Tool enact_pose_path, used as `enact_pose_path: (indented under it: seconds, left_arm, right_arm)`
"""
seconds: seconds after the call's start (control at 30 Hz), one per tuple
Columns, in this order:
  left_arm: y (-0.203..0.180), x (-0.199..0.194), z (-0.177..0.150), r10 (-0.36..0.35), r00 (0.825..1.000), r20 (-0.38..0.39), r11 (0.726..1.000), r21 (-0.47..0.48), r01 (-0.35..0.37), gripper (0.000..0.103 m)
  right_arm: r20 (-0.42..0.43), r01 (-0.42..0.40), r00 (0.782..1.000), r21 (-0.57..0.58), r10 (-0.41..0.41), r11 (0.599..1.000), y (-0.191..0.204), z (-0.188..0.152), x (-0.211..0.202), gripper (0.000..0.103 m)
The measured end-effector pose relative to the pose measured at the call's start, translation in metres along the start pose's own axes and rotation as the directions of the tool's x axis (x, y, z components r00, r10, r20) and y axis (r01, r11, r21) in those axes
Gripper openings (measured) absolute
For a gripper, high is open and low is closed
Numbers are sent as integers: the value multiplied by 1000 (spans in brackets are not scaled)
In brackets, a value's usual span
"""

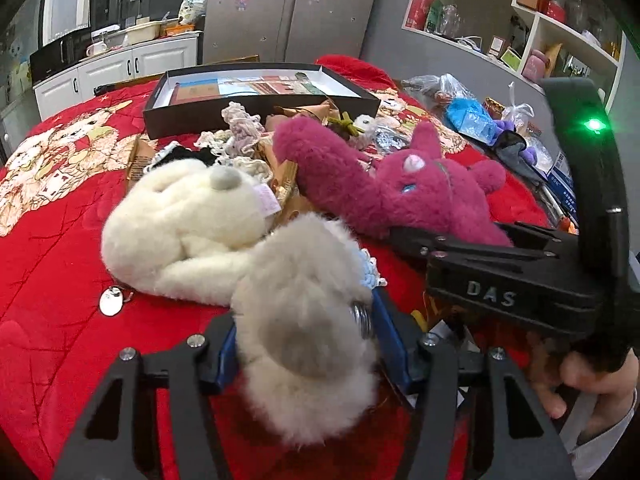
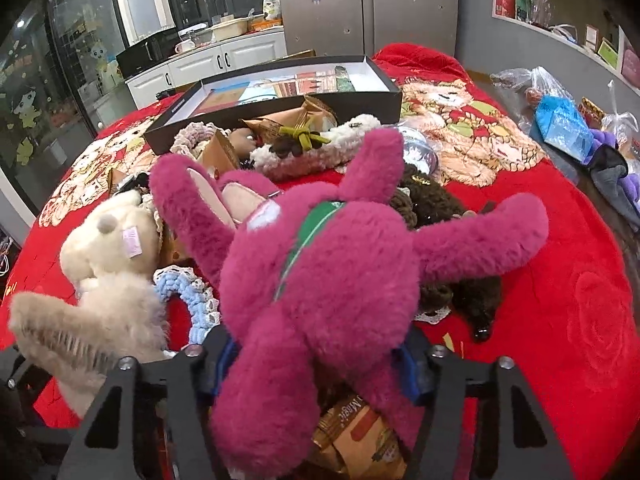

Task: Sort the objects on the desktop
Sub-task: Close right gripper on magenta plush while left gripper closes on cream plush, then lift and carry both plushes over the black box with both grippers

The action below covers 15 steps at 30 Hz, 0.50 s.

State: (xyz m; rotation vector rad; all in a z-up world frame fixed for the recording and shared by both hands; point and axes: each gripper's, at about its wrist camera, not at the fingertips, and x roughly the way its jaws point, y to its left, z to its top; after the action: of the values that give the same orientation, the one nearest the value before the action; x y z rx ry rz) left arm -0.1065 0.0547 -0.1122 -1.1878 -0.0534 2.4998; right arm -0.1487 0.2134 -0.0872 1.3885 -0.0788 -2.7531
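So both grippers have a plush each right now. The left gripper has its 2 blue pads squeezed onto the fluffy end of the cream plush toy, jaws about half closed around the fur. The rest of that toy sprawls toward 11 o'clock on the red blanket, with a small metal tag lying beside it at 9 o'clock.

The right gripper is clamped the same way on the magenta plush toy, jaws partway in, fur bulging between the pads. Its long ears stick up toward 12 and 2 o'clock. A brown snack packet sits underneath, at 6 o'clock.

Further back at 12 o'clock there's an open black box with printed cards inside, and a heap of crochet bits just in front of it. Plastic bags sit at 2 o'clock.
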Motion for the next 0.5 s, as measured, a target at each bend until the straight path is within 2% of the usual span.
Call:
enact_pose_path:
  seconds: [0.1, 0.3, 0.5]
  left_arm:
    - [-2, -4, 0, 6, 1000, 8, 1000, 7, -7, 59]
    - [-5, -31, 5, 12, 997, 74, 1000, 7, -13, 59]
    - [-5, -45, 11, 29, 996, 84, 1000, 7, -30, 59]
  right_arm:
    - [24, -4, 1000, 2, 4, 1000, 2, 1, -9, 61]
    - [83, 12, 997, -16, -10, 1000, 6, 7, -36, 61]
    - [123, 5, 992, -28, -2, 1000, 11, 7, -55, 61]
